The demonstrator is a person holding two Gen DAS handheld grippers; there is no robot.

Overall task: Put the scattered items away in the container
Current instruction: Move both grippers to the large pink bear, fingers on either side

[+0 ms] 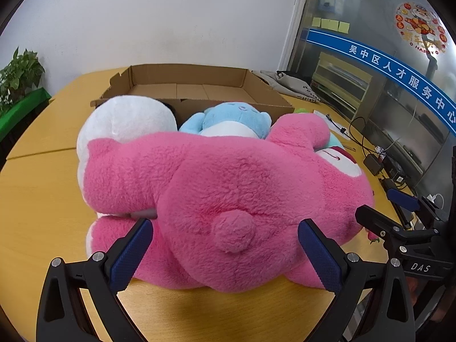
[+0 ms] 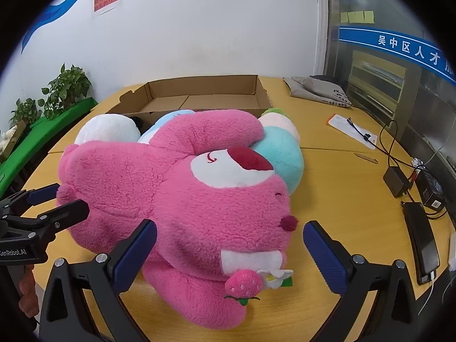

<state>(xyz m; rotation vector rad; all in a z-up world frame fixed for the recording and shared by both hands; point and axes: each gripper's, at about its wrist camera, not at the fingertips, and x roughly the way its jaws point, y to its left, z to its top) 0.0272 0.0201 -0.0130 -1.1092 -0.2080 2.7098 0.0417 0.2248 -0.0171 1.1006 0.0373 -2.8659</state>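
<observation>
A big pink plush bear (image 1: 216, 188) lies on the wooden table (image 1: 37, 199), seen also in the right wrist view (image 2: 176, 199). My left gripper (image 1: 225, 253) is open, its fingers on either side of the bear's rear by the tail. My right gripper (image 2: 230, 253) is open around the bear's head and strawberry. Behind the bear lie a white plush (image 1: 125, 119), a blue plush (image 1: 230, 119) and a teal plush (image 2: 280, 154). An open cardboard box (image 1: 196, 85) stands behind them; it looks empty where visible.
A grey cloth bag (image 2: 319, 88), a white pad with cable (image 2: 353, 131), a charger (image 2: 396, 181) and a phone (image 2: 421, 242) lie on the table's right. Green plants (image 2: 62, 88) stand at the left by the wall. The right gripper shows in the left wrist view (image 1: 399, 222).
</observation>
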